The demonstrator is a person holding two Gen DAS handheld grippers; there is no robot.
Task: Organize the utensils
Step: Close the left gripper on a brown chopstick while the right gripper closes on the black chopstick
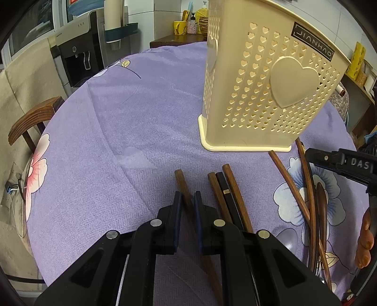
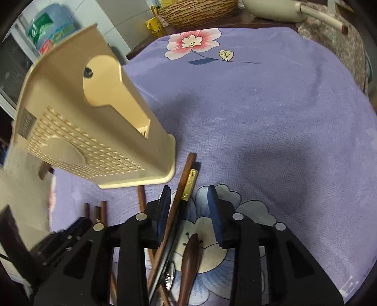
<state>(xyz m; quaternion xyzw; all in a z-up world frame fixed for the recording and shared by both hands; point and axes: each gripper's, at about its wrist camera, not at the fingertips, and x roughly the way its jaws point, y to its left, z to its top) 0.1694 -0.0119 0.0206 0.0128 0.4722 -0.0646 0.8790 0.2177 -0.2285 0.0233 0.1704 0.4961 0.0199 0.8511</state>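
A cream perforated utensil holder with a heart stands on the purple floral cloth; it also shows in the right wrist view. My left gripper is nearly closed around one brown wooden chopstick lying on the cloth. Three more chopsticks lie just right of it. My right gripper is open and hovers over a pile with a brown chopstick, a gold-banded black chopstick and a dark wooden spoon handle.
A wooden chair and a water dispenser stand left of the table. A yellow mug and bottles sit behind it. A woven basket and a cream pot sit beyond the far edge.
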